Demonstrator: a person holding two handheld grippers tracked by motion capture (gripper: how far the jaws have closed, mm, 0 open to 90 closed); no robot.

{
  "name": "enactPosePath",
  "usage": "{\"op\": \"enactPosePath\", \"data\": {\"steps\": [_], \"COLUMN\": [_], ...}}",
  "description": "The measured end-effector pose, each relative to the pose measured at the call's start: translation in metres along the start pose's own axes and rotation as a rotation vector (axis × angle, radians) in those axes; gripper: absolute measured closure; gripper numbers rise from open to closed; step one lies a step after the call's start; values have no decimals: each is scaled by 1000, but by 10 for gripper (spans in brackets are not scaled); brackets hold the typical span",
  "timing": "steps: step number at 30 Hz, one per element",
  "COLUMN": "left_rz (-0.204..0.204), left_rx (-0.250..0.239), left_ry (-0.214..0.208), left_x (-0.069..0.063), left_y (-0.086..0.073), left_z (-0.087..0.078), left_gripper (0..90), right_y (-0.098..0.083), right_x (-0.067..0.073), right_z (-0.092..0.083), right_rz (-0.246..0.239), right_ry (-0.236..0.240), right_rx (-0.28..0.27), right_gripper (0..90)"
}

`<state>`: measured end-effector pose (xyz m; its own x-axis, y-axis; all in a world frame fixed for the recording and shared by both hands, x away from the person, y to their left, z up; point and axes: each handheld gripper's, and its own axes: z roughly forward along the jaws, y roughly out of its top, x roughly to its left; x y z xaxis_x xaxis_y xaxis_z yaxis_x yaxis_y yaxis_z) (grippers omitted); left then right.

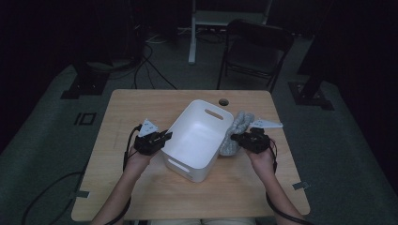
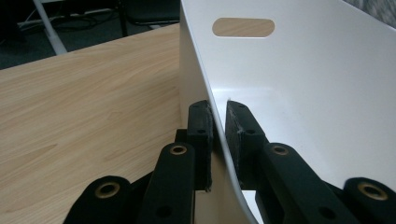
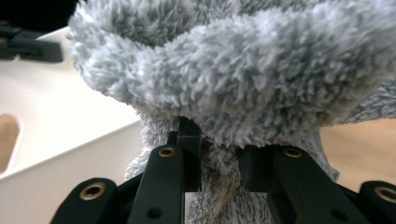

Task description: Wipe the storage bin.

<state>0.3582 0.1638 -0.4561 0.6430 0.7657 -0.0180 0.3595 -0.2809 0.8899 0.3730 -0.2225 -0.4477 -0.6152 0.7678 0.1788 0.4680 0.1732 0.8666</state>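
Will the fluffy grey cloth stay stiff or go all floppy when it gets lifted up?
Probably floppy: the fluffy grey cloth already bunches and folds over the right gripper, whose jaws pinch a tuft. It likely weighs little, since one small pinch holds it beside the white bin. Its shaggy pile should make it unlikely to slip.

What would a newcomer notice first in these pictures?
First comes the white plastic bin, sitting slantwise at the middle of the wooden table; the left gripper pinches its side wall. Just to the right of the bin, the right gripper is shut on a fluffy grey towel, bunched up beside the bin's outer wall. The room behind, where a folding chair stands, is dark.
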Motion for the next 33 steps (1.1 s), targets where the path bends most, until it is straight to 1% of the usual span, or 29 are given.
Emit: {"op": "enactPosePath", "data": {"steps": [1,3,4,8,14,16,22,27,33], "left_rz": [2,2,3,5,8,9,5,6,-1], "left_rx": [1,3,5,4,5,5,6,8,6], "left_ry": [-2,-3,-1,0,-2,-4,-5,-3,-1], "left_x": [0,0,0,-1,-1,0,0,-1,0], "left_y": [0,0,1,1,1,1,1,1,2], "left_z": [0,0,0,0,1,1,1,1,1], "left_gripper": [808,808,807,806,806,806,806,806,806], "right_y": [3,5,6,3,-4,-11,-24,-29,-40], "right_x": [-2,-4,-8,-12,-16,-17,-21,-22,-21], "right_z": [0,2,6,14,22,27,39,43,55], "right_rz": [-1,2,15,45,60,66,93,97,97], "right_ry": [-13,-18,-18,-16,-14,-14,-3,-5,-5], "right_rx": [0,5,16,22,51,76,115,134,189], "right_gripper": [733,734,734,734,734,735,735,736,738]}}
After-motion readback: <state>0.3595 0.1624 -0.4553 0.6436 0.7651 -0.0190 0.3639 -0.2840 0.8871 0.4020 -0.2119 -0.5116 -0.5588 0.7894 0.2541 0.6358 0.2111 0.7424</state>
